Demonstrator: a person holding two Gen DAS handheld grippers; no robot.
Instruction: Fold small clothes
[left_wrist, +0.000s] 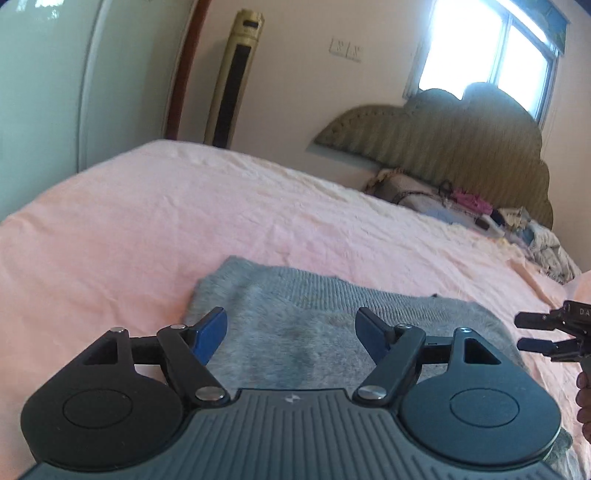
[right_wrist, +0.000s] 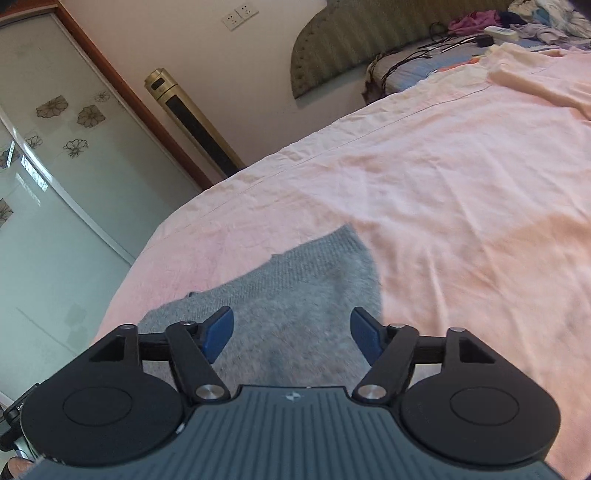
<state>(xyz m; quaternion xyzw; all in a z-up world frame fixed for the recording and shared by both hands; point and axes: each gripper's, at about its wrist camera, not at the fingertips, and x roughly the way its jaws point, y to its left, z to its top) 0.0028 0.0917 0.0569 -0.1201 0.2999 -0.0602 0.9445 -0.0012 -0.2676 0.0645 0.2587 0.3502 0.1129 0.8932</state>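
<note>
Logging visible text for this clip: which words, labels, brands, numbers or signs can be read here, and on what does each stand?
"DA": on the right gripper, cut off at the left wrist view's edge.
Small emblem, no letters: on the left gripper body.
Pale lettering at the right wrist view's lower left edge: too blurred to read.
Wall sockets: no text.

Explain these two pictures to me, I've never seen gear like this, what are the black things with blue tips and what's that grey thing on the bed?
Each picture comes from a camera mounted on a handheld two-finger gripper, one per hand, looking forward along its fingers. The left gripper and the right gripper both have their blue-padded jaws open, holding nothing. Beneath them a grey knitted garment lies flat on a bed covered by a pink sheet. The left view also catches the right gripper at its right edge. Loose clothes sit by the headboard.
</note>
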